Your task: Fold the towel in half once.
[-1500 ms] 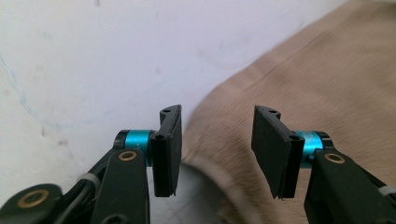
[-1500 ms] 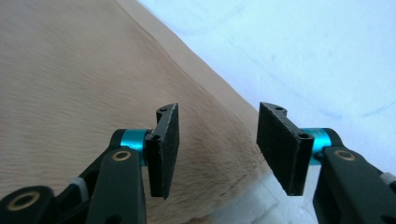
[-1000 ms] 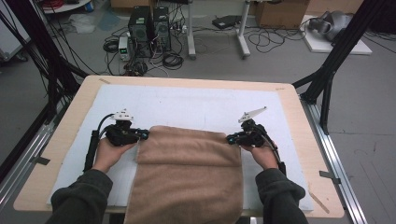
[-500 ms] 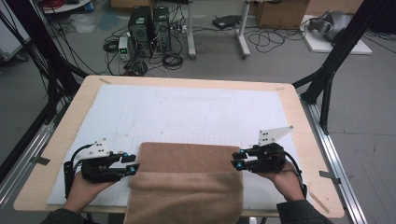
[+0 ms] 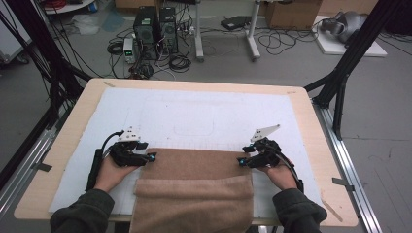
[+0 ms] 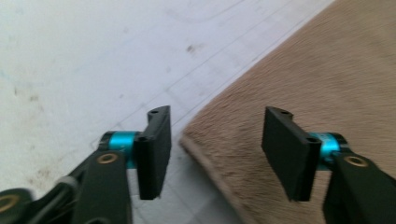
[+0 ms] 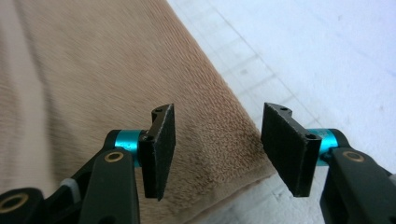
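Note:
A brown towel [image 5: 194, 191] lies at the near middle of the white mat [image 5: 194, 111], with a folded layer across it and its near end hanging over the table's front edge. My left gripper [image 5: 151, 158] lies at the towel's far left corner, my right gripper [image 5: 241, 161] at the far right corner. In the left gripper view the left gripper [image 6: 215, 154] has just been opening; the towel [image 6: 327, 70] corner lies under the gap, not pinched. In the right gripper view the right gripper [image 7: 217, 149] has likewise just been opening over the towel [image 7: 93, 70] corner, pads apart from it.
The wooden table [image 5: 73, 141] borders the mat on all sides. Black frame posts [image 5: 340, 82] stand at its far corners. Computer towers [image 5: 155, 26] and cables lie on the floor beyond the far edge.
A second ago both grippers were shut on the towel's far corners. They pulled that edge toward the person, then opened and let the corners go; a fold now shows across the towel.

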The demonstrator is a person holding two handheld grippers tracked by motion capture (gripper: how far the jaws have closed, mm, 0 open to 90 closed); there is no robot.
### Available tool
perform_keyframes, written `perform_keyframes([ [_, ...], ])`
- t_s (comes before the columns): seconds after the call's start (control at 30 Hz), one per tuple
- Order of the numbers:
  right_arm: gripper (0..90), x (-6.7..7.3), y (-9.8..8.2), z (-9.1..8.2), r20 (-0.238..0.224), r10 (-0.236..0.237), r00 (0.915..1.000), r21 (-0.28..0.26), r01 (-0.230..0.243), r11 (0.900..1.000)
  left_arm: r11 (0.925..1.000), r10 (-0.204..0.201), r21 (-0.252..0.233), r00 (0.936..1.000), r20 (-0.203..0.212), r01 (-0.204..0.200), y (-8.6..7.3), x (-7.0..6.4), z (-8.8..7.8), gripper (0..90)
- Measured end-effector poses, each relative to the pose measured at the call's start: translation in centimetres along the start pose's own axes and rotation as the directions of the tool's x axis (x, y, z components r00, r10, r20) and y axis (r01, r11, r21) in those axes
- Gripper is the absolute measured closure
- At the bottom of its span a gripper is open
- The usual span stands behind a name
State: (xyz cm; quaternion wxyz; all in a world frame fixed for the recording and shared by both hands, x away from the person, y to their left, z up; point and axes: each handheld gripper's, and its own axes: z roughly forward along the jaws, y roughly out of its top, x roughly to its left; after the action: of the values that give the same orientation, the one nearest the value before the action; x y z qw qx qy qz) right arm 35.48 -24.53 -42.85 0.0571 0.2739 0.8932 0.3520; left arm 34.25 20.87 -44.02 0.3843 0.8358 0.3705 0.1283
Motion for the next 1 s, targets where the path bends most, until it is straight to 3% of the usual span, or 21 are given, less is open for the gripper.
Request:
perform_keyframes([
  [0.1, 48.8, -0.3, -0.2, 0.6, -0.002, 0.000, 1.0000, 0.010, 0.000, 1.000, 0.9999, -0.014, -0.002, 0.9999, 0.009, 0.014, -0.1, 0.3, 0.2, 41.4],
  [0.17, 60.4, -0.4, -0.2, 0.5, -0.007, -0.002, 1.0000, 0.009, 0.002, 1.000, 1.0000, 0.003, -0.002, 0.9992, 0.041, -0.003, -0.1, 0.2, 0.2, 57.1],
  [0.2, 66.8, -0.4, -0.2, 0.5, -0.024, 0.003, 0.9997, 0.006, -0.003, 1.000, 0.9999, 0.014, -0.002, 0.9990, 0.043, -0.014, -0.1, 0.1, 0.2, 59.5],
  [0.23, 74.2, -0.5, -0.2, 0.5, -0.047, 0.014, 0.9988, 0.006, -0.014, 1.000, 0.9998, 0.018, -0.003, 0.9972, 0.072, -0.018, 0.0, 0.0, 0.2, 69.4],
  [0.27, 82.1, -0.6, -0.2, 0.5, -0.082, 0.024, 0.9963, 0.008, -0.023, 1.000, 0.9996, 0.028, 0.000, 0.9975, 0.065, -0.028, 0.0, -0.2, 0.2, 76.3],
  [0.3, 83.4, -0.7, -0.1, 0.5, -0.095, 0.025, 0.9951, 0.014, -0.024, 1.000, 0.9996, 0.028, 0.004, 0.9975, 0.065, -0.028, 0.1, -0.3, 0.2, 79.7],
  [0.37, 84.6, -0.7, 0.1, 0.4, -0.088, 0.005, 0.9961, 0.018, -0.003, 1.000, 0.9995, 0.031, 0.005, 0.9983, 0.049, -0.031, 0.4, -0.2, 0.1, 81.5],
  [0.47, 85.4, -0.8, 1.1, 0.4, -0.048, -0.017, 0.9987, 0.020, 0.018, 1.000, 0.9992, 0.015, -0.037, 0.9999, -0.002, -0.015, 1.3, 0.2, -0.3, 82.0],
  [0.57, 85.5, -1.9, 2.8, 0.1, -0.003, -0.013, 0.9999, 0.004, 0.013, 1.000, 0.9973, -0.005, -0.073, 0.9990, -0.045, 0.001, 3.2, 1.2, -0.4, 82.2],
  [0.77, 85.7, -5.7, 7.3, -1.7, 0.083, 0.028, 0.9962, -0.071, -0.022, 0.997, 0.9897, -0.046, -0.140, 0.9939, -0.100, 0.032, 8.5, 3.8, -0.8, 82.4],
  [0.9, 85.7, -7.5, 11.2, -3.9, 0.139, 0.020, 0.9901, -0.111, -0.005, 0.994, 0.9845, -0.034, -0.175, 0.9869, -0.158, 0.006, 12.4, 5.1, -1.8, 82.4],
  [1.0, 85.4, -8.4, 13.7, -5.1, 0.168, 0.023, 0.9854, -0.136, 0.000, 0.991, 0.9788, -0.039, -0.205, 0.9811, -0.190, -0.001, 14.2, 5.8, -2.5, 82.0],
])
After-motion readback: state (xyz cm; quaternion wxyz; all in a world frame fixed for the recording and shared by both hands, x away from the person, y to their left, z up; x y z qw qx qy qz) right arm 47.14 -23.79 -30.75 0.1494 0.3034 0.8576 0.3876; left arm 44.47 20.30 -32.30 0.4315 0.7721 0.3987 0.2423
